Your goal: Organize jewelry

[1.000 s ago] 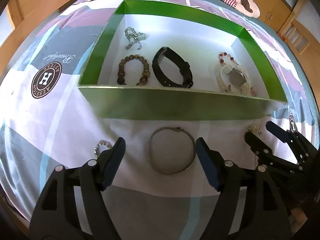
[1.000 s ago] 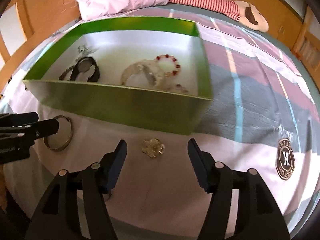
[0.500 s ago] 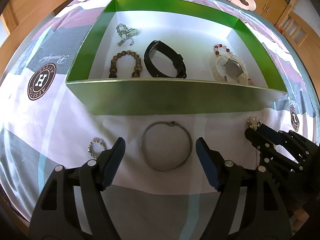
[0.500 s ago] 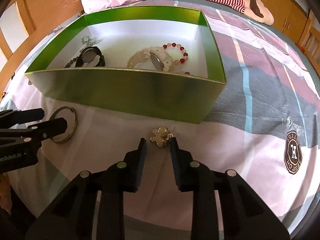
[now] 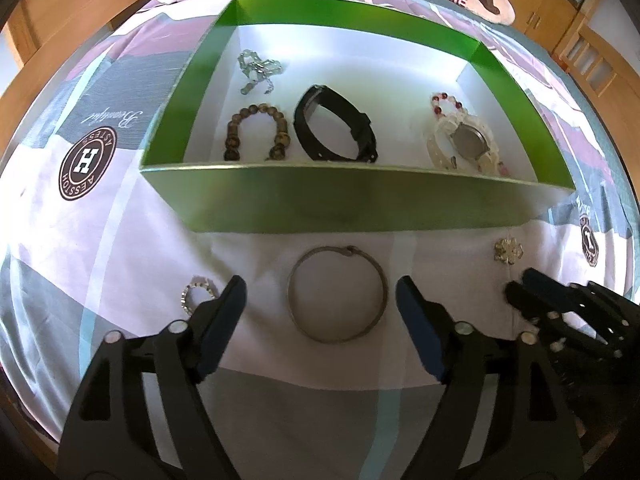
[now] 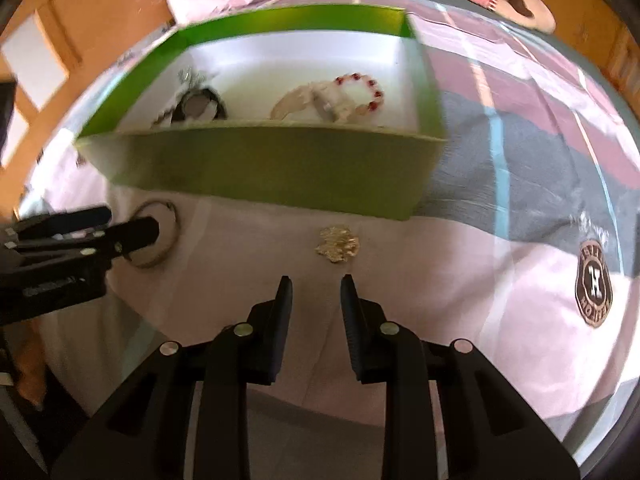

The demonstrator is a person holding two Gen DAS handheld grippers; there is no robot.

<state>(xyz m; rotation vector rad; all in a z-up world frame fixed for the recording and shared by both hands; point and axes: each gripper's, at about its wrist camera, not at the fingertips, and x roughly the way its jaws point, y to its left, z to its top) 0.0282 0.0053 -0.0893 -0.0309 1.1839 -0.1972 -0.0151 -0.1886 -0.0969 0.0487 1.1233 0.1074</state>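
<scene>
Pulled my right gripper (image 6: 314, 292) back; gold brooch (image 6: 337, 244) now just ahead of its jaws, narrowly parted, empty. Left gripper (image 5: 320, 300) wide apart w/ bangle (image 5: 338, 294) between.

On the bedsheet (image 5: 56, 216) to my left I read a round brown badge (image 5: 87, 163) with a big white "H" in the middle and ring lettering that seems to say "AESSTON ASTES"; it sits upside down to me. Just above it runs a cursive word (image 5: 114, 119), also inverted, too slanted to make out. A second badge (image 6: 594, 278) of the same kind lies to my right, with an "H" and "HO" legible on its lower rim.
</scene>
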